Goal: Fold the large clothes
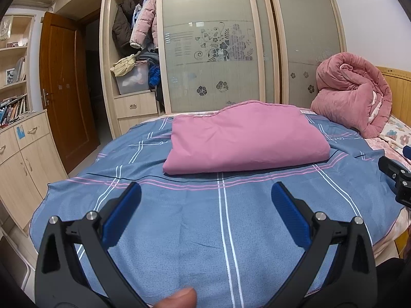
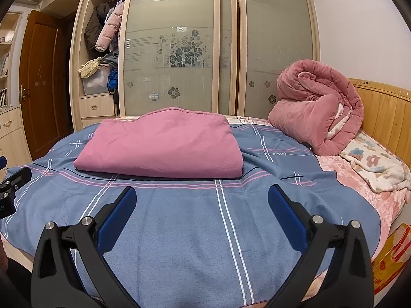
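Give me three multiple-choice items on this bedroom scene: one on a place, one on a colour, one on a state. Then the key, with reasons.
1. Where does the folded pink cloth lie?
A. On the blue plaid sheet
B. Inside the wardrobe
C. On the floor

2. What colour are the gripper pads?
A. Red
B. Blue
C. White

3. How do the two grippers stand?
A. Both shut on cloth
B. One open, one shut
C. Both open, holding nothing

Key:
1 A: the cloth rests on the blue plaid sheet, left of the rolled pink quilt.
2 B: the pads are blue on black frames.
3 C: the left gripper and right gripper show wide gaps with only sheet between the fingers.
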